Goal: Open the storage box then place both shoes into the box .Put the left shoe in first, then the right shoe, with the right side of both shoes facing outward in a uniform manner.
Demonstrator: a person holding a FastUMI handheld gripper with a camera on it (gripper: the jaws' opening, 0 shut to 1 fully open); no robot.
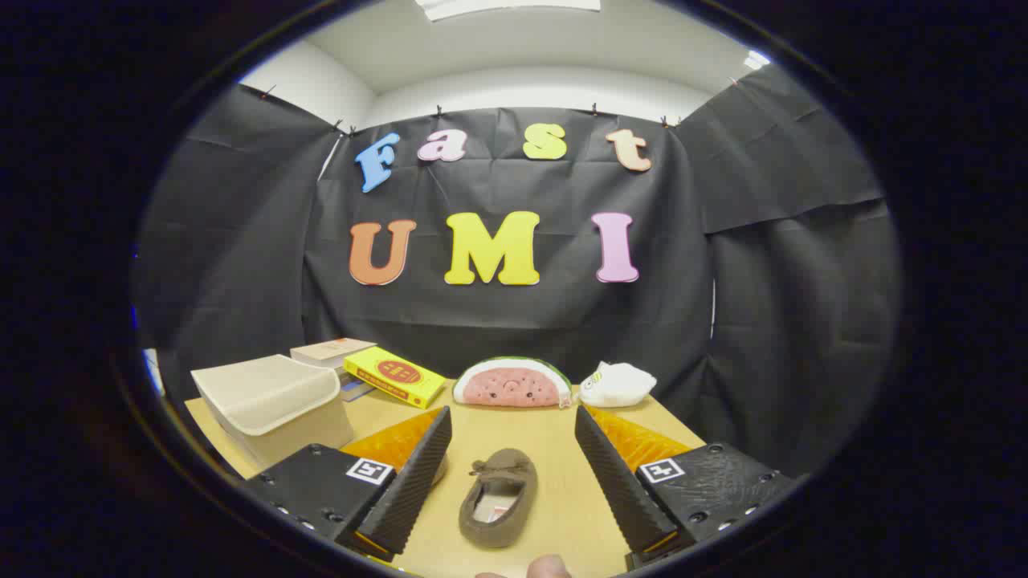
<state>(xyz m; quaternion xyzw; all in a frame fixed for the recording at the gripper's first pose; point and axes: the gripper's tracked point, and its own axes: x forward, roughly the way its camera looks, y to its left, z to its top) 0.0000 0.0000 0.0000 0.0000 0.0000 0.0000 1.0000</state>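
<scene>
Pretty much nothing's been done yet: the gripper (514, 474) jaws are spread wide and empty around a brown shoe (498, 498) lying mid-table, while the beige storage box (273, 405) near the table's left edge is not yet loaded.

- Soft, matt, suede-like shoe (498, 498), lying between spread ribbed fingers (418, 474).
- Smooth matt plastic storage box (269, 401).
- Smooth pale wood-look table (554, 449).
- Fuzzy plush watermelon (511, 383).
- Glossy yellow book (393, 376).
</scene>
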